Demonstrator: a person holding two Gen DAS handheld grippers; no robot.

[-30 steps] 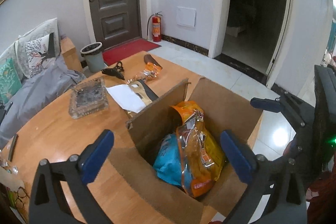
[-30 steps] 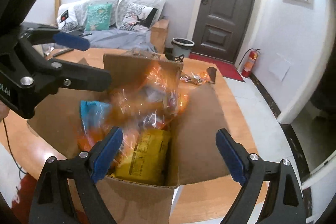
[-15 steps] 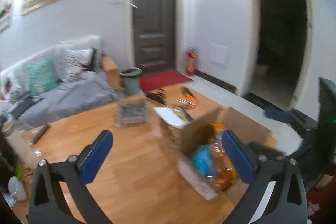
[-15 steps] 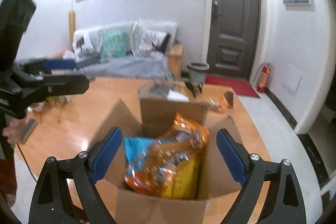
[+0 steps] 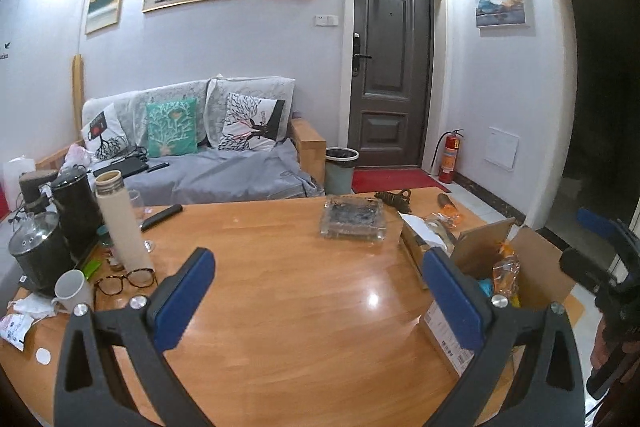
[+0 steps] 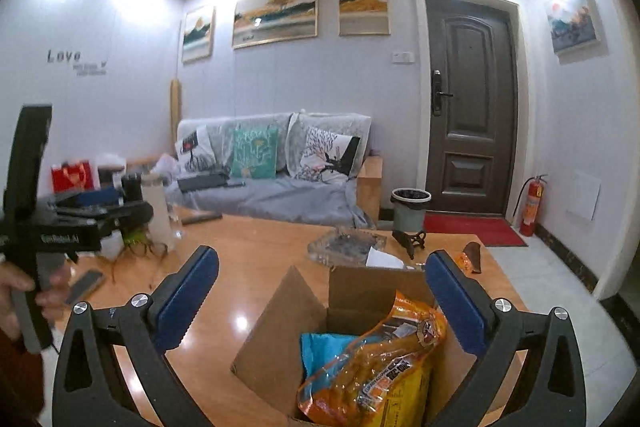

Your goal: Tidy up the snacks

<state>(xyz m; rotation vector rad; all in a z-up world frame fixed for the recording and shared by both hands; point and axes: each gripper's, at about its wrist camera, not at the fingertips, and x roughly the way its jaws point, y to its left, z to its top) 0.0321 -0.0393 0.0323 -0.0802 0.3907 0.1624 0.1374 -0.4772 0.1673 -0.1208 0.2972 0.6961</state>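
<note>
Right wrist view: the right gripper [image 6: 322, 297] hangs above the cardboard box [image 6: 352, 311] with its jaws spread wide and nothing between them. The box stands on the tabletop [image 6: 256, 267], flaps up. Inside it, an orange snack bag [image 6: 384, 355] lies across a blue bag [image 6: 324, 347], both packed.

Left wrist view: the left gripper [image 5: 318, 299] is likewise spread apart and empty, facing bare tabletop [image 5: 300, 307], with the box [image 5: 532, 263] to its right. Beyond the box, a small orange snack packet [image 5: 448, 217] lies loose on the tabletop near its far edge.

Status, as a judgement: packing is largely complete. Remaining work appears to be collecting the loose packet and possibly closing the flaps.
</note>
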